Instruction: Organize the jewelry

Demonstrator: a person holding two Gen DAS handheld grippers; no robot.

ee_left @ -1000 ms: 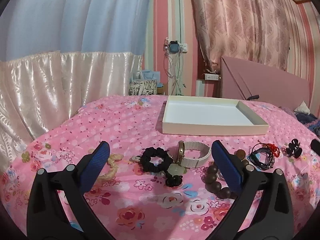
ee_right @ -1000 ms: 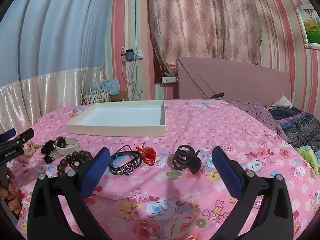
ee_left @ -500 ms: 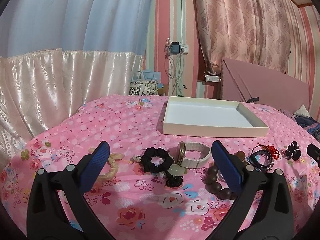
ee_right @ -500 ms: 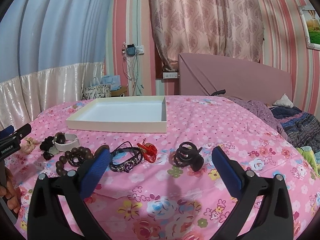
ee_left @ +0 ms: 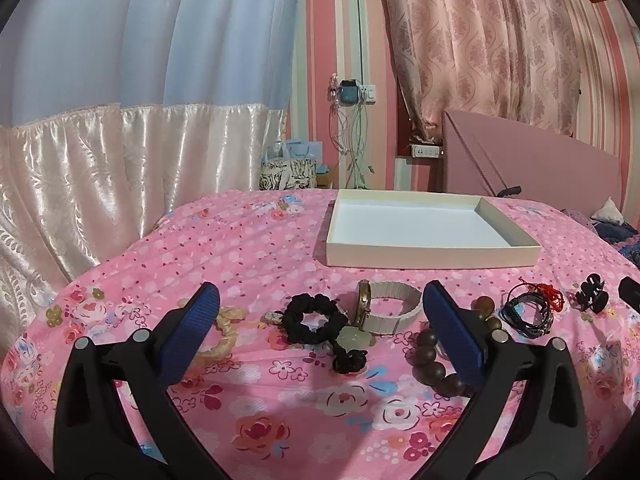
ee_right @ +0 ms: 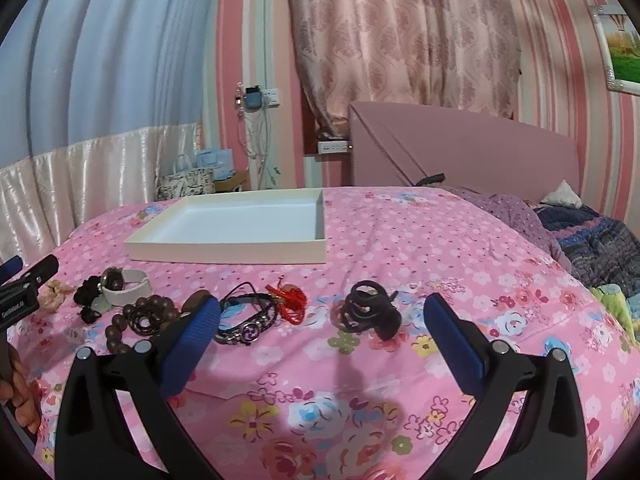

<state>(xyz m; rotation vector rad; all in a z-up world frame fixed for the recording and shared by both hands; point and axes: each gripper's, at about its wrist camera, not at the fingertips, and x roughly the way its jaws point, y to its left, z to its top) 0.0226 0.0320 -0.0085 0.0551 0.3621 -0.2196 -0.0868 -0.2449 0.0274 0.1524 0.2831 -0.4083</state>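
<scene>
The bed [ee_left: 248, 240], under a pink floral cover, fills the lower half of both views and carries everything. On it, in the upper middle of each frame, sits the shallow white box [ee_left: 432, 256], nothing inside it yet, its long side running across the picture.

Nearer the cameras the jewelry lies in a loose row running left to right. In the left wrist view, from left: a pale scrunchie [ee_left: 226, 330], a black scrunchie [ee_left: 314, 316], a watch on a white band [ee_left: 394, 308] with a pale green pendant [ee_left: 354, 338] in front of it, and a wooden bead bracelet [ee_left: 434, 360]. The right wrist view shows a dark cord bracelet [ee_right: 248, 320], a red knotted cord [ee_right: 290, 300] and a black hair claw [ee_right: 370, 314].

The left gripper [ee_left: 320, 328] is spread wide and holds nothing; the black scrunchie lies straight ahead between its fingers. The right gripper [ee_right: 322, 334] is likewise spread and unloaded, with the hair claw straight ahead, so each hand looks best placed for the piece right in front of it.
</scene>
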